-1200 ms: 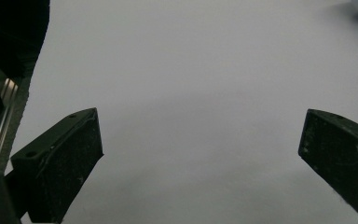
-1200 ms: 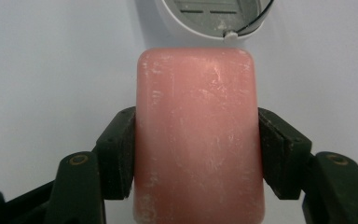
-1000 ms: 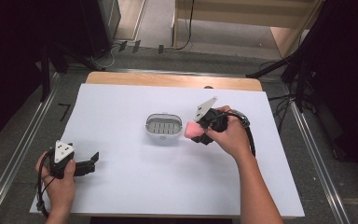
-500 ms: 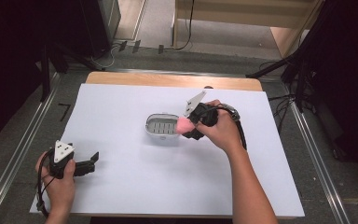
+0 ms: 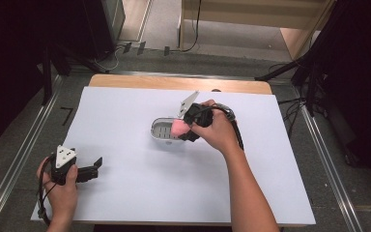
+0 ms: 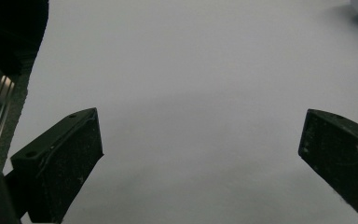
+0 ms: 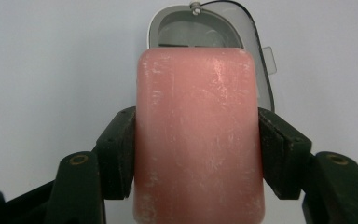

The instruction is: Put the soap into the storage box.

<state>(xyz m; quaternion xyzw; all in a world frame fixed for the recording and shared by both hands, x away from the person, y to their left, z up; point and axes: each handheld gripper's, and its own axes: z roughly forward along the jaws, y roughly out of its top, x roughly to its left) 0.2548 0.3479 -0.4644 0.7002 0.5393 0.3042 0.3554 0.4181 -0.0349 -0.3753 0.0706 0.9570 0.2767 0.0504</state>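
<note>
Right gripper (image 5: 186, 129) at frame centre in the high view, clenched on a pink soap (image 7: 199, 135), both jaws pressing its sides. Soap held above the right end of a grey dish (image 5: 160, 131) on the white table (image 5: 135, 188). Left gripper (image 5: 95, 166) at lower left, jaws wide apart, resting on the table.

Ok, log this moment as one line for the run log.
right gripper: shut on pink soap bar, above soap dish | left gripper: open, idle, near-left of white table
</note>
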